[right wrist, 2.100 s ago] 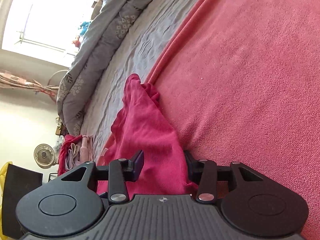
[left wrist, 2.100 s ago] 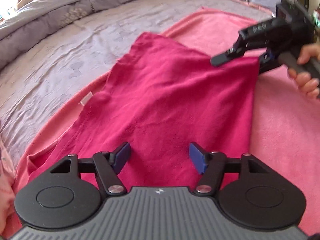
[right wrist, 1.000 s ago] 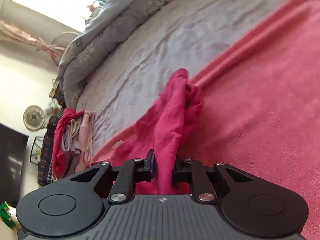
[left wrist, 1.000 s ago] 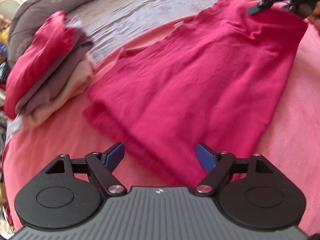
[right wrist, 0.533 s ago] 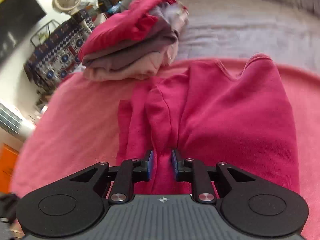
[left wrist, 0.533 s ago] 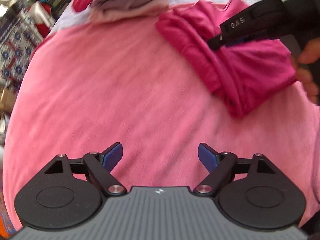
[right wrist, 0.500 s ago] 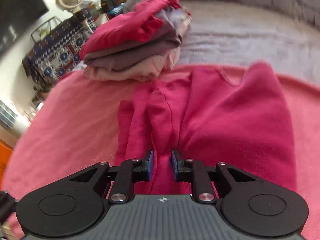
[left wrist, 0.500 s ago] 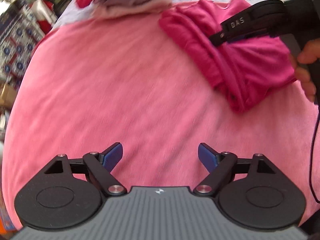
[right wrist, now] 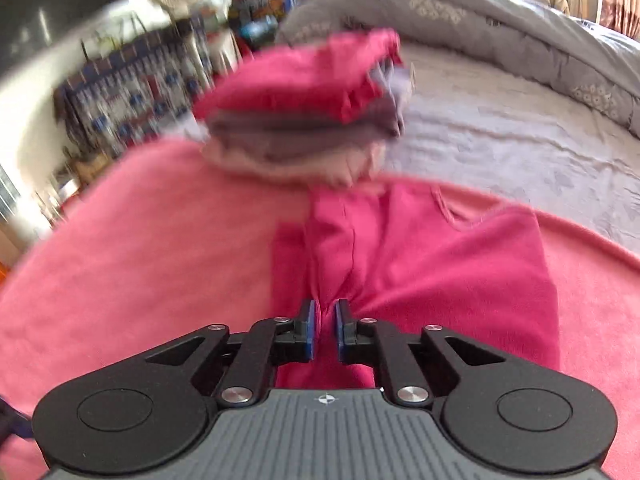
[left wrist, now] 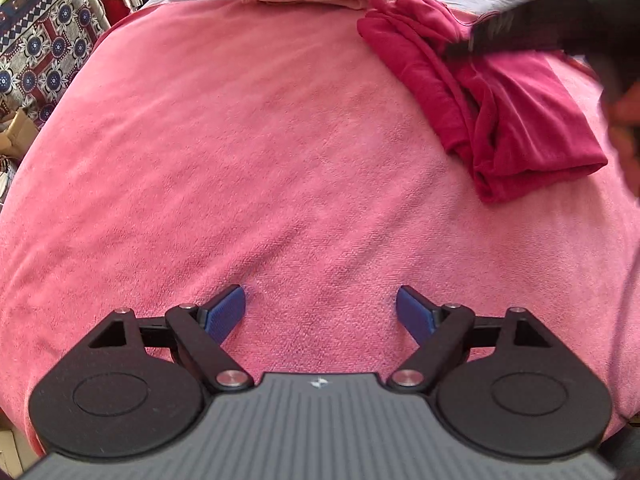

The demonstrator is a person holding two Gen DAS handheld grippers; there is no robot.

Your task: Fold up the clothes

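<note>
Lying folded on the pink blanket, toward its far right corner: one crimson garment, several layers thick, with a bunched ridge running down its left part.

Right gripper: blue pads nearly together, pinching a raised fold at the near edge of the crimson garment; cloth fills the narrow gap between the pads. The garment spreads away ahead of the gripper and to its right. In the left wrist view this gripper shows as a blurred dark bar over the garment's far part.

Left gripper: jaws spread wide, nothing between them, over bare pink blanket near its near edge. The crimson garment lies well apart from it, ahead and to the right.

Stack of folded clothes: crimson on top, grey beneath, pale pink at the bottom; at the blanket's far edge, just beyond the garment's far left corner and seemingly touching it.

Grey quilt: behind, heaped along the far side of the bed.
</note>
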